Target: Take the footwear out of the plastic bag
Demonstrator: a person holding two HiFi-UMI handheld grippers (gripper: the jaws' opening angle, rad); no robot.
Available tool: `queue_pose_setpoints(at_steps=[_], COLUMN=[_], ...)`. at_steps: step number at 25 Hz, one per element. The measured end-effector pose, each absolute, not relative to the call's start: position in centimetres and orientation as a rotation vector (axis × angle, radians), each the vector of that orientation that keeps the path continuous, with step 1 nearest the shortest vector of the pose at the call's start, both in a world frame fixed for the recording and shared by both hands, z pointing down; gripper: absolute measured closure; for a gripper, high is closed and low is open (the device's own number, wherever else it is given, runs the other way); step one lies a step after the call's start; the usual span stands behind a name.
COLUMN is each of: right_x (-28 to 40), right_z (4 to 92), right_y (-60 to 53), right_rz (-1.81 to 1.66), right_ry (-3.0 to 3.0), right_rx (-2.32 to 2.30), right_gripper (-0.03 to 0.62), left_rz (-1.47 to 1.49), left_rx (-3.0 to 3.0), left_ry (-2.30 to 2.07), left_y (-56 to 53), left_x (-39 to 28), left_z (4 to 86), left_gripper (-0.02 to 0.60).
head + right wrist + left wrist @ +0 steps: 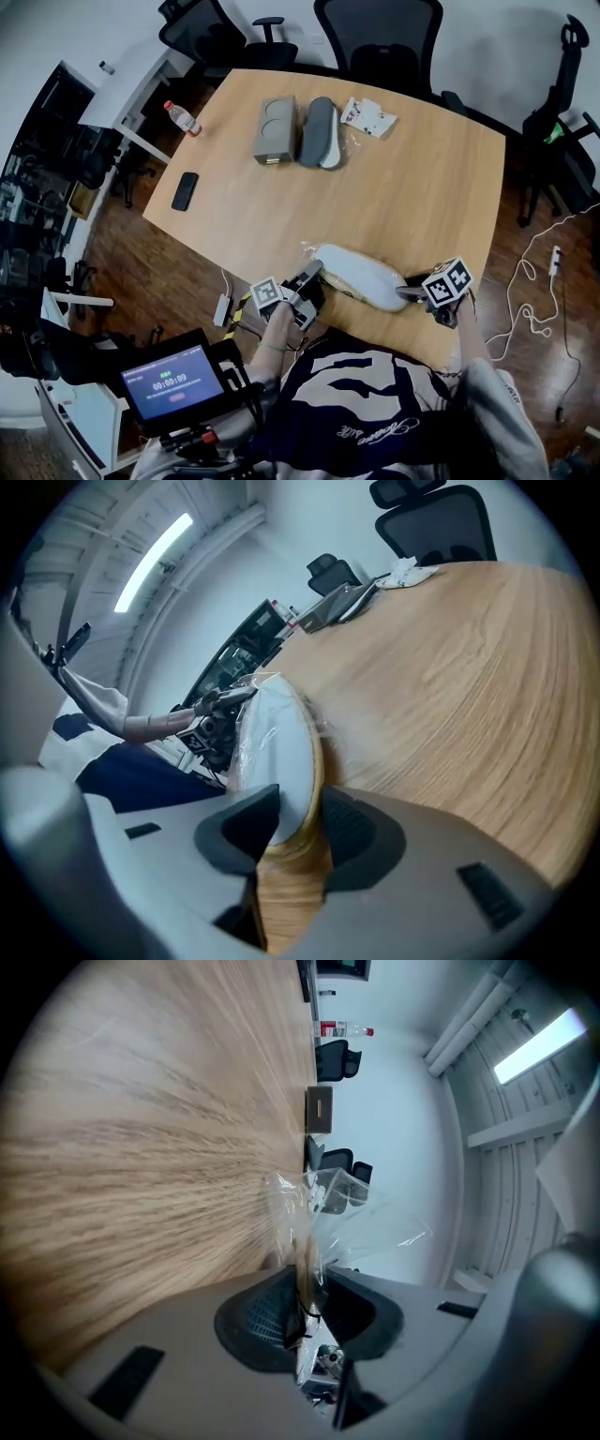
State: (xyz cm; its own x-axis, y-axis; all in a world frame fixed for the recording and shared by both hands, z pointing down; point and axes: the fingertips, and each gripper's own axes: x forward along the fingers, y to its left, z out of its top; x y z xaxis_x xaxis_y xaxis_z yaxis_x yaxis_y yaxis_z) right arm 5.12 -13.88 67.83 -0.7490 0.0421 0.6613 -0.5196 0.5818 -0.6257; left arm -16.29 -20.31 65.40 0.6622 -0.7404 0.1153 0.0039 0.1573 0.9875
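Note:
A white slipper [361, 275] with a tan sole lies in a clear plastic bag [309, 248] near the table's front edge. My left gripper [314, 272] is at the slipper's left end, shut on a bunched fold of the plastic bag [323, 1208]; in the left gripper view the left gripper [307, 1283] pinches the film tight. My right gripper [405, 291] is at the slipper's right end. In the right gripper view the slipper [277, 742] stands on edge between the jaws of the right gripper [298, 817], with the pads against its sides.
On the wooden table [422, 187], at the far side, lie a grey box [275, 129], a pair of grey slippers [320, 131] and a white packet [367, 116]. A bottle [183, 117] and a black phone [185, 190] are near the left edge. Office chairs stand behind.

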Motion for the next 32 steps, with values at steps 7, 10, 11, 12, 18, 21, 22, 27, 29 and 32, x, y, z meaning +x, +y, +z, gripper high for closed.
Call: queue_pose_setpoints(at_steps=[7, 10, 11, 12, 18, 21, 22, 27, 29, 32], right_x=[5.2, 5.5, 5.7, 6.0, 8.9, 10.5, 10.8, 11.1, 11.1, 10.9], right_z=[66.8, 66.1, 65.8, 65.5, 64.8, 64.5, 64.4, 64.1, 64.3, 64.5], right_y=[-14.2, -13.7, -13.7, -13.7, -13.2, -12.9, -12.9, -12.5, -12.6, -13.2], right_rz=[1.286, 1.259, 1.241, 1.223, 1.139, 1.129, 1.122, 1.098, 1.042, 0.934], right_ry=[-2.244, -2.258, -2.259, -2.259, -2.23, -2.223, -2.22, -2.2, -2.222, -2.247], right_rx=[0.521, 0.557, 0.57, 0.584, 0.678, 0.715, 0.722, 0.712, 0.713, 0.718], right_gripper=[0.527, 0.533, 0.534, 0.535, 0.543, 0.546, 0.546, 0.545, 0.53, 0.443], left_rz=[-0.637, -0.569, -0.549, -0.532, -0.628, -0.604, -0.569, -0.42, -0.413, -0.405], left_rx=[1.457, 1.538, 1.556, 1.572, 1.584, 1.626, 1.645, 1.708, 1.707, 1.681], left_ry=[-0.735, -0.757, -0.759, -0.766, -0.939, -0.979, -1.001, -1.124, -1.121, -1.129], left_y=[-20.1, -20.1, -20.2, -20.3, -21.4, -21.9, -21.9, -22.2, -22.1, -22.0], left_x=[-16.9, -16.9, -16.8, -16.8, -20.3, -21.0, -21.1, -22.0, -21.8, -21.9], left_z=[64.5, 64.5, 64.4, 64.2, 62.6, 62.2, 62.2, 62.1, 62.4, 63.0], left_gripper=[0.514, 0.512, 0.511, 0.511, 0.511, 0.511, 0.511, 0.512, 0.512, 0.512])
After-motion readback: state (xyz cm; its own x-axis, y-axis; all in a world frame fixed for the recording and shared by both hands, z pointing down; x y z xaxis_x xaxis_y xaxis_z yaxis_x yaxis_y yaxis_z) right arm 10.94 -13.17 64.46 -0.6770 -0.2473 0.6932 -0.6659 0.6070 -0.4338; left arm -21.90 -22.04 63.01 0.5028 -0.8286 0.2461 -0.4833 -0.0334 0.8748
